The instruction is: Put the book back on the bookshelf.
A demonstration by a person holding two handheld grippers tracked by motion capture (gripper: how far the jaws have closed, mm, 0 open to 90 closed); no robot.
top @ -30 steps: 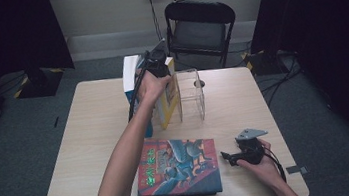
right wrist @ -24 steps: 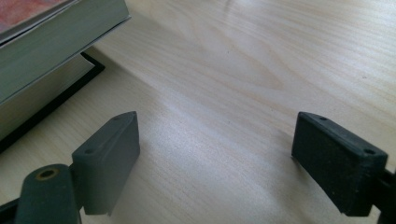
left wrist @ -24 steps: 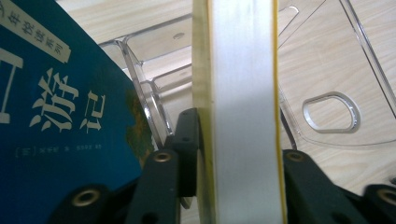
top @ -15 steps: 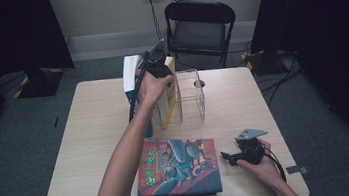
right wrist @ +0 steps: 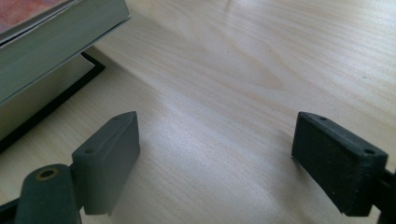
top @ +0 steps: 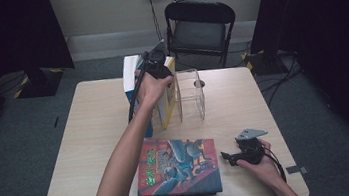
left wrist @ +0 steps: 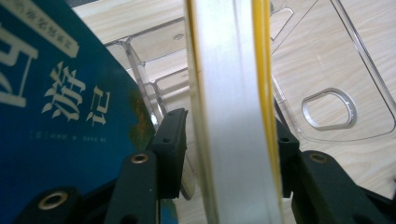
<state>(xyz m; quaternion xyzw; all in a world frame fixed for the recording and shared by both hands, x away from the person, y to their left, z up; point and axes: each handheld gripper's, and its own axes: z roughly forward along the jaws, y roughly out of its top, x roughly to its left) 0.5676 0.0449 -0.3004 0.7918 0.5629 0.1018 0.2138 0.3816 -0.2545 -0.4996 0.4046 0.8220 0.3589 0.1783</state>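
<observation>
Left gripper: fingers just eased apart, straddling upright yellow book, left pad clear.
Right gripper: fingers wide, empty, over desk.

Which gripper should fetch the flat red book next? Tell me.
Right. The right gripper rests open beside the red book; the left gripper has just been opening around the yellow book.

table: pale matt wood | rack: clear glossy plastic
</observation>
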